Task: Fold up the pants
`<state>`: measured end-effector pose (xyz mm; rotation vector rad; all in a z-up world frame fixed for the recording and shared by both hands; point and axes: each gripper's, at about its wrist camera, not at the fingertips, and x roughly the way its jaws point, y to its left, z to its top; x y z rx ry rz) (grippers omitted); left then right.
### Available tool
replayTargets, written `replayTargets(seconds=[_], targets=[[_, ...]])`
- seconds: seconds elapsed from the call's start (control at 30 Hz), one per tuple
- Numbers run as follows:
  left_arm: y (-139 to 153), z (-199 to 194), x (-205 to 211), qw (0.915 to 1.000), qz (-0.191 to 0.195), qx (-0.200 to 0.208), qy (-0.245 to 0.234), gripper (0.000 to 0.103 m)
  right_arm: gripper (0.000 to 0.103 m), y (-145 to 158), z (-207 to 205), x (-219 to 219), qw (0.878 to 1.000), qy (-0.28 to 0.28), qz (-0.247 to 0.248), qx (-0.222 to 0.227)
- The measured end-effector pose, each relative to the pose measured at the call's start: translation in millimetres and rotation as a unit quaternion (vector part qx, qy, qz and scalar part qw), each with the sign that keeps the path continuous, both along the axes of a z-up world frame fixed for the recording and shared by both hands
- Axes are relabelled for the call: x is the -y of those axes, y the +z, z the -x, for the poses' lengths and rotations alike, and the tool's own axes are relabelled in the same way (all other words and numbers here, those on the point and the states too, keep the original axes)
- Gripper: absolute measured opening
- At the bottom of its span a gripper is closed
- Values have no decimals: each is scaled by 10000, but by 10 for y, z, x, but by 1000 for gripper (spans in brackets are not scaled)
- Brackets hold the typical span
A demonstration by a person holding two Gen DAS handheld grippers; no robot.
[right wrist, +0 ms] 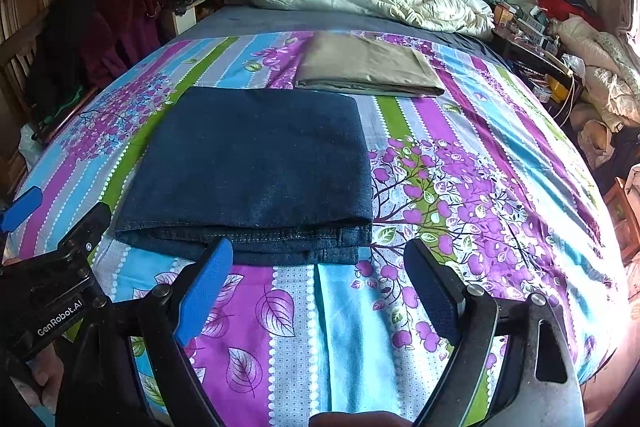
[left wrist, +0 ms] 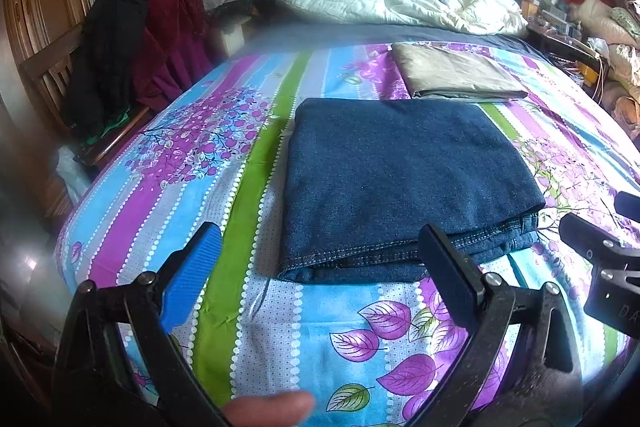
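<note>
Pants [left wrist: 396, 183] lie folded flat, stitched edge facing both tools.

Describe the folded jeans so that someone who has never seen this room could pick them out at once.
Find the bed with the striped floral sheet in purple, blue and green. Two folded garments lie on it: the folded jeans are the nearer one, just beyond the two open grippers. They are dark blue denim with pale stitched hems at the near edge, whereas the folded tan garment behind them is smooth and beige.
</note>
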<state>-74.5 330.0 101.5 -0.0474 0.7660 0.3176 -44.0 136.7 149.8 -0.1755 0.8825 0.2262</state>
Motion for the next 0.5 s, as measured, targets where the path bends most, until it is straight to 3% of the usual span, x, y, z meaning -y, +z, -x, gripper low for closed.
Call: replayTargets(seconds=[0.3,0.5], targets=[[-15,-13,-19,9999,161,-57,-13,99,89,36,19,-54,9998,90,53,189],[0,44,-78,9996,223,169,69,99,89,56,43,-70,9993,129,94,326]])
